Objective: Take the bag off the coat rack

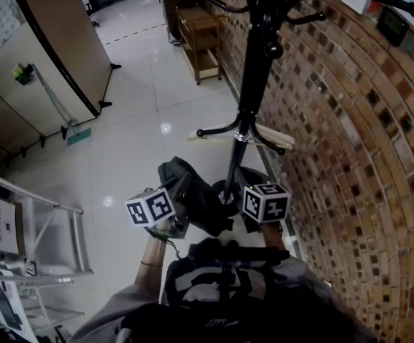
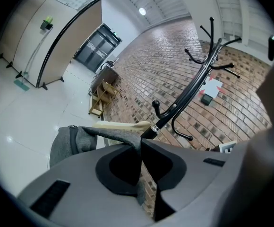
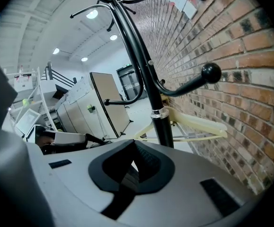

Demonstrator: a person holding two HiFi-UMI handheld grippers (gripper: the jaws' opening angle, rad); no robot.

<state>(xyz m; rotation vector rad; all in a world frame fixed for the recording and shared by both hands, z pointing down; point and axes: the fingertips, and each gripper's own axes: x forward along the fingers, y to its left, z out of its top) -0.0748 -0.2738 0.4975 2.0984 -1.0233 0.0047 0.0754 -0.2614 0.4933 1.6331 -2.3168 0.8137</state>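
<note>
Head view first: brick wall (image 1: 350,156) close along the outer side of the right claw (image 3: 134,145), pale floor (image 1: 135,120) open beyond the outer side of the left claw (image 2: 141,143).

Coat rack (image 1: 253,70): black pole straight ahead of both claws, nearer the right one; curved hooks well above the tips.

Bag (image 1: 193,191): dark grey, low beside the foot of the pole, just ahead of the claws and between them. Bulk on the left claw's side, falling away left of its tips in the left gripper view. Long axis apparently from those tips out toward the pole. Impossible to tell whether any loop is caught on a hook.

Cream hanger (image 3: 198,124): on the rack, beyond the pole, up and right of the right claw's tips.

Left claw: jaws nearly together, pinching a fold of the bag's grey fabric.

Right claw: jaws drawn close; dark strap (image 3: 121,198) coming out from between them and down over the housing, seemingly pinched.

Judgement: left hand nearer the bag's mass. Next pull probably back toward the body, away from the pole, keeping strap clear of the lower hooks.
</note>
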